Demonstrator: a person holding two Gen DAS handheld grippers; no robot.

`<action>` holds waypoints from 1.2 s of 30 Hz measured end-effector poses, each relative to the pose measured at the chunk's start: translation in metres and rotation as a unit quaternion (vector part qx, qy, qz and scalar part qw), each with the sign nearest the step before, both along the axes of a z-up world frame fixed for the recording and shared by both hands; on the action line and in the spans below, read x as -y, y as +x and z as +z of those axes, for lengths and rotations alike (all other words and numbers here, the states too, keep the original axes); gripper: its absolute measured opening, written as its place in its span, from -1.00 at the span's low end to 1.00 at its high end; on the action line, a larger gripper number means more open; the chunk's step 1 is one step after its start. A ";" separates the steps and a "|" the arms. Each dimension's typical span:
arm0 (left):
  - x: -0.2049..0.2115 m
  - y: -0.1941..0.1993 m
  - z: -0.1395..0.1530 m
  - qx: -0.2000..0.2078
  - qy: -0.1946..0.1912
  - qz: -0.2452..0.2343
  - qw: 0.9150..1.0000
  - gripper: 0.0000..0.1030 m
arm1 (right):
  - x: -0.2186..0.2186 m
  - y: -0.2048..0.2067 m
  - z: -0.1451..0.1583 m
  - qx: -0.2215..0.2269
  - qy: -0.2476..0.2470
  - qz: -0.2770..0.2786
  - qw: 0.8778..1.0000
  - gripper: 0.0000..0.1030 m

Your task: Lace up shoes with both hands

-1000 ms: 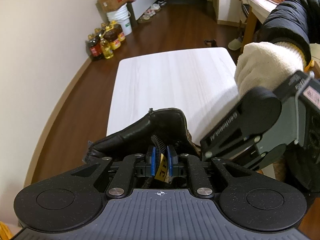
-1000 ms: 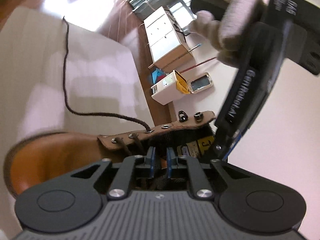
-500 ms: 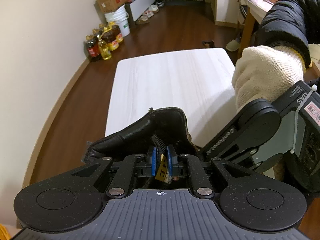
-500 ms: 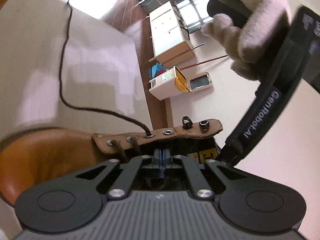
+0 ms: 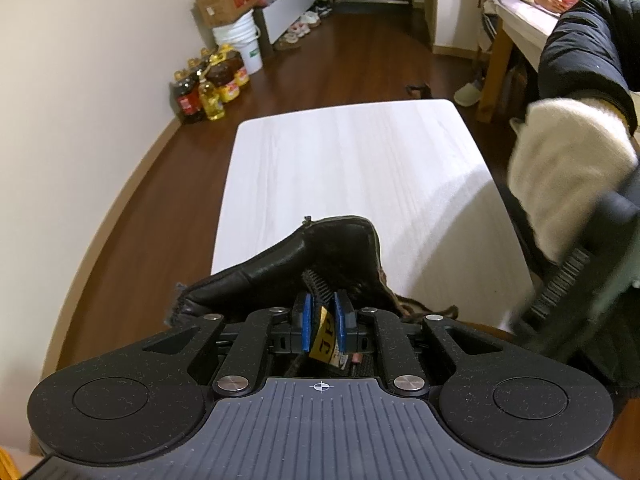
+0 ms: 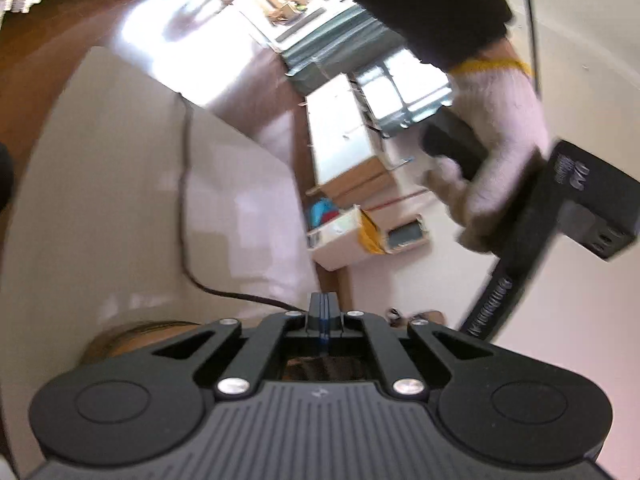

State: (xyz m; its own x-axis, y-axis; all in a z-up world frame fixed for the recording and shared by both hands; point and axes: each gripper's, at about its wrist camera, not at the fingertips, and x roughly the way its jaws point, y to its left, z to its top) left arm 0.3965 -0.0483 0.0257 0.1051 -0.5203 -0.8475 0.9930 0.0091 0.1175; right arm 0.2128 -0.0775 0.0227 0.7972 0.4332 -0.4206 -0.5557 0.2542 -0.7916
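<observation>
The boot (image 5: 320, 256) sits at the near end of the white tabletop (image 5: 352, 168), black collar toward the left wrist camera, tan toe (image 6: 132, 338) seen in the right wrist view. We note the left gripper (image 5: 323, 318) with its blue fingers (image 5: 305, 322) clamped on the boot's tongue (image 5: 318, 292), yellow label between them. The right gripper (image 6: 323, 312) has its fingers pressed together; the dark lace (image 6: 188, 216) runs across the tabletop to their tip, but whether it is pinched we cannot tell. A white-gloved hand (image 6: 496, 152) holds the left gripper's handle. Oil bottles (image 5: 208, 88) stand on the floor by the wall.
</observation>
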 end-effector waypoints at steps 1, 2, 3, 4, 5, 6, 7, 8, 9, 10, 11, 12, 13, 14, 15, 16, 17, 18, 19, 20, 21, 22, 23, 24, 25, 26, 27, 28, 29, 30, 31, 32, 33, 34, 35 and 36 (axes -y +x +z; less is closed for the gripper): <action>0.000 0.001 0.000 0.000 0.000 0.001 1.000 -0.71 | 0.003 0.010 -0.002 0.003 -0.007 -0.021 1.000 -0.86; 0.000 0.002 0.001 0.002 -0.001 0.004 1.000 -0.65 | 0.006 0.018 -0.003 0.002 -0.009 -0.033 0.999 -0.82; 0.001 0.003 0.001 0.003 -0.002 0.005 1.000 -0.60 | 0.008 0.022 -0.004 0.000 -0.008 -0.039 0.999 -0.73; 0.001 0.003 0.001 0.002 -0.001 0.005 1.000 -0.59 | 0.011 0.027 -0.004 -0.003 -0.008 -0.045 0.999 -0.71; 0.001 0.004 0.000 0.001 0.000 0.005 1.000 -0.59 | 0.012 0.028 -0.005 -0.004 -0.008 -0.046 0.999 -0.71; 0.000 0.005 0.001 0.001 0.001 0.002 1.000 -0.57 | 0.014 0.028 -0.005 -0.004 -0.008 -0.046 0.999 -0.71; 0.000 0.005 0.001 0.000 0.004 -0.001 1.000 -0.44 | 0.016 0.026 -0.005 -0.006 -0.005 -0.044 0.999 -0.71; 0.000 0.005 0.000 0.000 0.009 -0.002 1.000 -0.39 | 0.018 0.023 -0.005 -0.009 -0.002 -0.041 0.999 -0.70; 0.000 0.006 -0.001 -0.001 0.014 -0.004 1.000 -0.35 | 0.019 0.022 -0.006 -0.010 -0.001 -0.040 0.999 -0.65; 0.001 0.007 -0.002 -0.004 0.020 -0.006 1.000 -0.28 | 0.021 0.020 -0.007 -0.011 0.003 -0.041 0.999 -0.62; 0.002 0.008 -0.004 -0.008 0.027 -0.006 1.000 -0.25 | 0.022 0.020 -0.007 -0.015 0.008 -0.042 0.999 -0.62; 0.003 0.009 -0.006 -0.012 0.035 -0.006 0.999 -0.23 | 0.022 0.018 -0.006 -0.018 0.011 -0.043 0.999 -0.62; 0.004 0.011 -0.007 -0.015 0.040 -0.006 0.999 -0.23 | 0.023 0.016 -0.005 -0.018 0.017 -0.044 0.999 -0.61; 0.005 0.012 -0.007 -0.019 0.043 -0.003 0.999 -0.23 | 0.024 0.015 -0.005 -0.018 0.021 -0.044 0.999 -0.60; 0.006 0.015 -0.007 -0.030 0.047 0.001 0.998 -0.24 | 0.025 0.015 -0.004 -0.019 0.023 -0.044 0.999 -0.57; 0.007 0.018 -0.007 -0.039 0.051 0.005 0.998 -0.35 | 0.027 0.015 -0.003 -0.021 0.028 -0.044 0.998 -0.55; 0.008 0.018 -0.006 -0.045 0.055 0.005 0.997 -0.41 | 0.028 0.015 -0.002 -0.021 0.033 -0.043 0.998 -0.54; 0.010 0.019 -0.005 -0.057 0.062 0.003 0.996 -0.60 | 0.030 0.014 -0.001 -0.021 0.036 -0.043 0.998 -0.54; 0.013 0.018 -0.005 -0.071 0.072 -0.004 0.995 -0.68 | 0.032 0.014 0.001 -0.020 0.039 -0.043 0.998 -0.54; 0.014 0.017 -0.005 -0.071 0.075 -0.006 0.995 -0.68 | 0.034 0.014 0.003 -0.018 0.043 -0.043 0.998 -0.54; 0.016 0.016 -0.005 -0.071 0.079 -0.006 0.994 -0.69 | 0.036 0.013 0.004 -0.016 0.044 -0.043 0.998 -0.55; 0.018 0.018 -0.004 -0.075 0.081 -0.004 0.994 -0.69 | 0.038 0.011 0.005 -0.014 0.045 -0.043 0.998 -0.56; 0.018 0.020 -0.004 -0.074 0.081 -0.002 0.994 -0.69 | 0.038 0.012 0.005 -0.008 0.044 -0.042 0.998 -0.56; 0.018 0.021 -0.003 -0.073 0.081 0.000 0.994 -0.68 | 0.036 0.013 0.003 -0.002 0.040 -0.041 0.998 -0.57; 0.018 0.021 -0.003 -0.071 0.080 0.003 0.994 -0.67 | 0.034 0.014 0.001 0.003 0.034 -0.040 0.999 -0.68; 0.018 0.022 -0.004 -0.068 0.078 0.006 0.995 -0.63 | 0.031 0.015 -0.002 0.009 0.026 -0.038 0.999 -0.72; 0.017 0.023 -0.004 -0.066 0.077 0.009 0.995 -0.62 | 0.029 0.017 -0.005 0.016 0.018 -0.035 0.999 -0.73; 0.017 0.023 -0.004 -0.063 0.075 0.011 0.995 -0.62 | 0.027 0.018 -0.009 0.023 0.010 -0.032 0.999 -0.73; 0.017 0.024 -0.004 -0.062 0.073 0.014 0.995 -0.62 | 0.025 0.019 -0.012 0.029 0.002 -0.029 0.999 -0.73; 0.016 0.024 -0.004 -0.064 0.072 0.015 0.995 -0.63 | 0.023 0.020 -0.015 0.035 -0.006 -0.025 0.999 -0.73; 0.015 0.024 -0.003 -0.064 0.070 0.015 0.995 -0.63 | 0.020 0.022 -0.018 0.040 -0.014 -0.024 0.999 -0.73; 0.014 0.025 -0.003 -0.065 0.069 0.015 0.995 -0.63 | 0.018 0.023 -0.020 0.042 -0.018 -0.024 0.999 -0.73; 0.013 0.026 -0.003 -0.066 0.068 0.015 0.995 -0.63 | 0.016 0.024 -0.021 0.044 -0.020 -0.024 0.999 -0.73; 0.012 0.026 -0.003 -0.066 0.068 0.015 0.995 -0.63 | 0.015 0.025 -0.022 0.045 -0.022 -0.025 0.998 -0.74; 0.012 0.027 -0.003 -0.066 0.067 0.015 0.995 -0.63 | 0.012 0.026 -0.023 0.047 -0.024 -0.027 0.998 -0.74; 0.011 0.027 -0.003 -0.066 0.066 0.015 0.996 -0.63 | 0.011 0.027 -0.024 0.049 -0.025 -0.027 0.998 -0.74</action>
